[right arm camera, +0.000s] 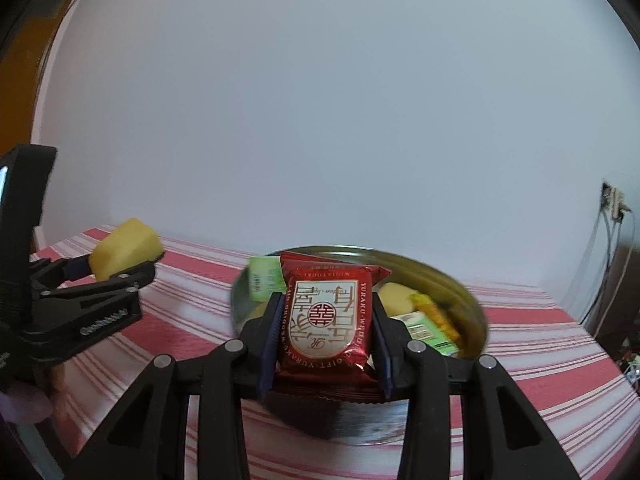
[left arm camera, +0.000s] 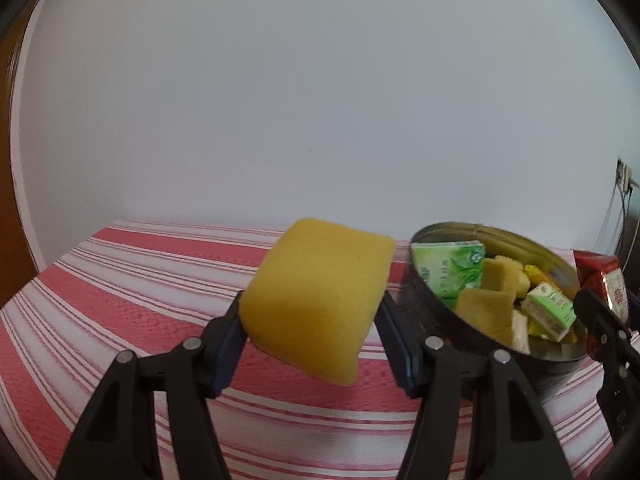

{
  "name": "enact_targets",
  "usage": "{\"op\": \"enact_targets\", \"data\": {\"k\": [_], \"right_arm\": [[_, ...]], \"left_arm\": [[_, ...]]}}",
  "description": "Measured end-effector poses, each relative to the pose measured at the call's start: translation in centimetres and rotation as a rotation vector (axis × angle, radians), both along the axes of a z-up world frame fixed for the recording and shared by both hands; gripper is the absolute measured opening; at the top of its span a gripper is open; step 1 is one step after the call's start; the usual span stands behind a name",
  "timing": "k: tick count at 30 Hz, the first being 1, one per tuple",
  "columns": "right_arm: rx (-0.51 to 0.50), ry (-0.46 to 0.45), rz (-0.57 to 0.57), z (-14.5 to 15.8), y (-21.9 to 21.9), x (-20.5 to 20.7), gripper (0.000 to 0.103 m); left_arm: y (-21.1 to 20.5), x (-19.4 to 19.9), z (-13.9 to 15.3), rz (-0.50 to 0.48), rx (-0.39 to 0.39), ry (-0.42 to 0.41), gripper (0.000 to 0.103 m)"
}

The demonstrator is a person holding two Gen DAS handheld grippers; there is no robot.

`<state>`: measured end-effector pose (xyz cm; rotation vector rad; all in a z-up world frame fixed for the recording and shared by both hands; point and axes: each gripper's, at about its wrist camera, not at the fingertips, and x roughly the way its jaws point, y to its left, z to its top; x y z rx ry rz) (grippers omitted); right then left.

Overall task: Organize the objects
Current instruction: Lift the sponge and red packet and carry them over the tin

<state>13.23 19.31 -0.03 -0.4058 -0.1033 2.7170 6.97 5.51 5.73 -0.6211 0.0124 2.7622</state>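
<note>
Left gripper (left arm camera: 312,312) clamps a yellow sponge (left arm camera: 320,300), held off the striped cloth (left arm camera: 120,280), left of the round tin (left arm camera: 440,236). Tin holds 2 green packets (left arm camera: 448,272), more sponge pieces and other small items. Right gripper (right arm camera: 326,332) pinches a red packet (right arm camera: 328,320) in front of the tin, clear of the cloth.
</note>
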Motion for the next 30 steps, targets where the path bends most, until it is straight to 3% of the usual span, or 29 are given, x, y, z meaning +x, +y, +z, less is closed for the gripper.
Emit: {"op": "enact_targets", "data": {"k": [21, 26, 30], "right_arm": [[0.004, 0.032, -0.141, 1.6, 8.6, 1.3, 0.043], [0.01, 0.025, -0.168, 1.9, 10.5, 1.0, 0.043], [-0.051, 0.0, -0.168, 1.8, 12.6, 0.3, 0.043]], "left_arm": [[8.0, 0.0, 1.7, -0.116, 0.03, 0.034, 0.062], [10.7, -0.8, 1.3, -0.156, 0.041, -0.017, 0.062], [12.3, -1.5, 1.0, -0.169, 0.029, -0.041, 0.062]]}}
